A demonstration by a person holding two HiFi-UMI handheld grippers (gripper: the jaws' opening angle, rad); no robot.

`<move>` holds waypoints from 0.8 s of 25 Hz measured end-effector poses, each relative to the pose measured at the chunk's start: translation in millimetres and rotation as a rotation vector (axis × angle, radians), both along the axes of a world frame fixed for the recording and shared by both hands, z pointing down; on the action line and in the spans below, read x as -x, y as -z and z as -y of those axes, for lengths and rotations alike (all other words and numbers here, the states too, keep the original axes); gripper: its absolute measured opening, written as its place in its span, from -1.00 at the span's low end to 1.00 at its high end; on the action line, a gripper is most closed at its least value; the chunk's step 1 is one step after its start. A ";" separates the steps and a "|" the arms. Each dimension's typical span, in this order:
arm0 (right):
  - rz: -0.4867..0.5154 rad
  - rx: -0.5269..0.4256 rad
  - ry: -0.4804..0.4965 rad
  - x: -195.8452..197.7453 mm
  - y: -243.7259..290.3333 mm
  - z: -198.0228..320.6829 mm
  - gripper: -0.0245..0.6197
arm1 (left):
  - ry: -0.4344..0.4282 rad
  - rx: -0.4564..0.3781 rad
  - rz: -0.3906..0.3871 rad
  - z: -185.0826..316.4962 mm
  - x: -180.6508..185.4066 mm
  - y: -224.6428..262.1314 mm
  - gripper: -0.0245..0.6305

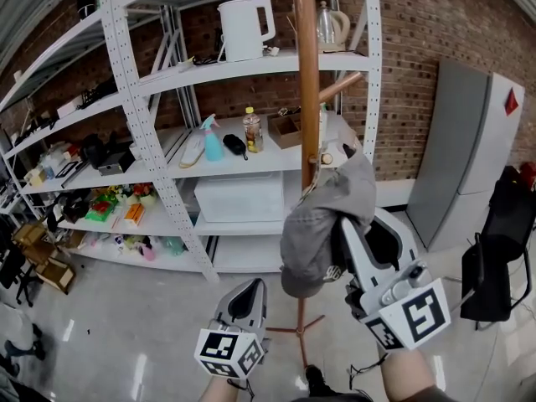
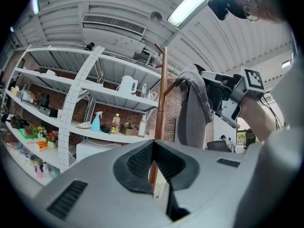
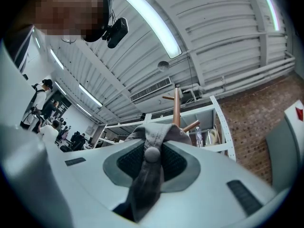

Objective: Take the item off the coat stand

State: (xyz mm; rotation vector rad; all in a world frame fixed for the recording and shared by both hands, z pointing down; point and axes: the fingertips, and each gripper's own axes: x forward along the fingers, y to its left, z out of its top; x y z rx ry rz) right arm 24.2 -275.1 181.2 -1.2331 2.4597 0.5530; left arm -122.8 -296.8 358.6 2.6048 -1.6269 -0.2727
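Note:
A grey cap [image 1: 322, 224] hangs against the wooden pole of the coat stand [image 1: 309, 74], just below a short peg [image 1: 327, 157]. Whether it still rests on the peg I cannot tell. My right gripper [image 1: 368, 231] reaches up from the lower right and is shut on the cap. In the right gripper view the cap's crown and top button [image 3: 152, 154] are pinched between the jaws of that gripper [image 3: 152, 163], with the pole [image 3: 176, 106] behind. My left gripper [image 1: 245, 296] hangs low to the left of the stand, shut and empty [image 2: 153, 163]; from it I see the cap [image 2: 192, 108].
White metal shelving [image 1: 251, 159] stands behind the coat stand, carrying a kettle [image 1: 244, 28], a spray bottle [image 1: 211, 138] and a microwave [image 1: 243, 195]. A grey cabinet [image 1: 469, 157] and a black chair [image 1: 502, 249] are at the right. The stand's feet [image 1: 300, 329] spread on the floor.

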 end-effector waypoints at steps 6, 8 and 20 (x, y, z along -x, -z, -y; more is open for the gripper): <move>-0.003 0.009 -0.008 0.8 -7.3 -23.8 -0.66 | -0.016 0.010 -0.008 -23.3 -1.5 -4.8 -0.91; 0.002 0.016 -0.016 0.4 -9.8 -30.5 -0.66 | -0.021 0.015 -0.005 -32.1 -1.3 -6.2 -0.91; -0.015 0.104 -0.059 -5.1 -71.1 -63.4 -0.66 | -0.037 0.070 -0.027 -76.9 4.4 -33.0 -0.91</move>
